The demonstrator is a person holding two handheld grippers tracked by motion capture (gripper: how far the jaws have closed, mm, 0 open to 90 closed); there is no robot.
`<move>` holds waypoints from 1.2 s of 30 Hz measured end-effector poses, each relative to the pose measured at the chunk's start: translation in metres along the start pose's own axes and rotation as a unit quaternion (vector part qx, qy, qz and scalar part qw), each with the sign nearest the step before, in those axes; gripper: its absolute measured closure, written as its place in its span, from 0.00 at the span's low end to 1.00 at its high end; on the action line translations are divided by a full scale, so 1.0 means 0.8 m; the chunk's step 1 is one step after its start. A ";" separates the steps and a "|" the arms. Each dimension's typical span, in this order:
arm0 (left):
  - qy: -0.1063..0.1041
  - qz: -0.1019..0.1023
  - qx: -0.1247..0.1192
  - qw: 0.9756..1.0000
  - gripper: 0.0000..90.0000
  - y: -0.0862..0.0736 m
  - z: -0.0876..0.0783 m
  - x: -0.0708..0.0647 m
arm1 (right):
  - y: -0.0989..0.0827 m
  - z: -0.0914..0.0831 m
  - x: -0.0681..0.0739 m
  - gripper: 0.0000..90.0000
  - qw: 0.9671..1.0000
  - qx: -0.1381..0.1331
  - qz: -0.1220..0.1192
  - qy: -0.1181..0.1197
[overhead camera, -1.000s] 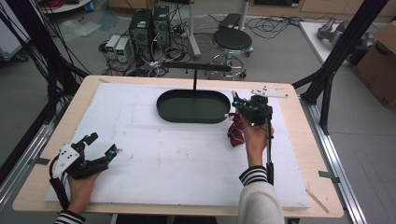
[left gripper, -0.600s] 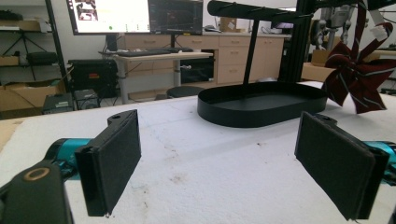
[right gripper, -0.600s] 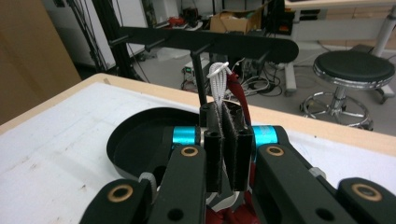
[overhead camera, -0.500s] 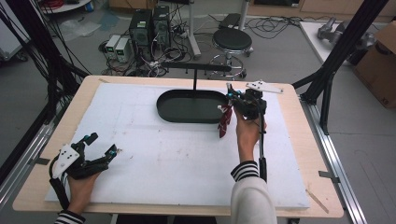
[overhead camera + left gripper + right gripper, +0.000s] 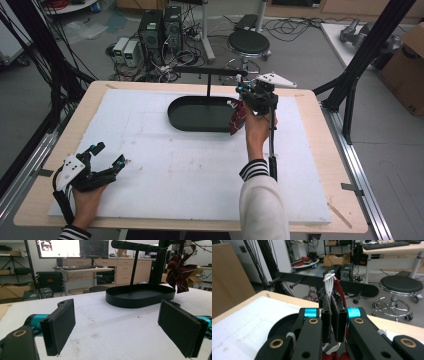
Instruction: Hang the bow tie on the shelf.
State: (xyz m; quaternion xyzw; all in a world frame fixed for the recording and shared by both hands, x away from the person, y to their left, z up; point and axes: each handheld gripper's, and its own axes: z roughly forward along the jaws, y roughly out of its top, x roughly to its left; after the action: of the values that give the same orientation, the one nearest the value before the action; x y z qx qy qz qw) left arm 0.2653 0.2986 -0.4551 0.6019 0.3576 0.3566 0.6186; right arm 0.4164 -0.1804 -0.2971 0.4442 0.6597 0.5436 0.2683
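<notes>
Dark red fabric ornament [image 5: 237,119] with a white elastic loop [image 5: 329,282], hanging in the air just above the right rim of the black oval tray [image 5: 186,120], far of the table's middle. Clamped by its loop between the shut pads of the right gripper [image 5: 248,96], loop end poking up past the jaw tips in the right gripper view, red cloth dangling below. Seen from the left gripper view as a bow-like bundle [image 5: 180,275] right of the tray's upright post [image 5: 134,269] and under its black crossbar [image 5: 135,245]. Well apart, at the near left corner of the white foam board [image 5: 165,170], left gripper [image 5: 107,156] resting low, jaws spread wide, nothing between the pads [image 5: 60,325]. Round black stool [image 5: 248,42] on the floor beyond the table.
</notes>
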 end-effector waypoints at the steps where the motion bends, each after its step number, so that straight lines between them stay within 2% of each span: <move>1: 0.000 0.000 0.001 1.000 0.17 0.000 0.000 0.000 | 0.001 0.004 0.001 0.97 1.000 0.001 0.000 0.001; 10: 0.000 0.000 0.000 1.000 0.17 0.000 0.000 0.000 | 0.006 0.029 0.008 0.97 1.000 0.001 0.000 0.002; 20: 0.000 0.000 0.000 1.000 0.17 0.000 0.000 0.000 | 0.009 0.052 0.008 0.97 1.000 -0.004 0.008 -0.009; 26: 0.000 0.002 -0.002 1.000 0.17 0.000 0.000 0.000 | 0.013 0.070 0.011 0.97 1.000 -0.001 0.016 -0.002; 28: 0.000 0.003 -0.001 1.000 0.16 0.000 -0.001 0.000 | 0.013 0.075 0.014 0.97 1.000 -0.011 0.011 -0.002; 33: 0.001 0.004 -0.001 1.000 0.16 0.000 -0.001 0.000 | 0.013 0.088 0.016 0.97 1.000 -0.007 0.021 0.004; 36: 0.000 0.004 -0.001 1.000 0.16 0.000 -0.001 0.000 | 0.014 0.091 0.018 0.97 1.000 -0.007 0.015 0.006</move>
State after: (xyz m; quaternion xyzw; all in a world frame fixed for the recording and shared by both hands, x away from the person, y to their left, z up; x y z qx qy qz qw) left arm 0.2648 0.2987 -0.4551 0.6030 0.3551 0.3597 0.6172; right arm 0.4742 -0.1329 -0.3038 0.4486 0.6506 0.5553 0.2592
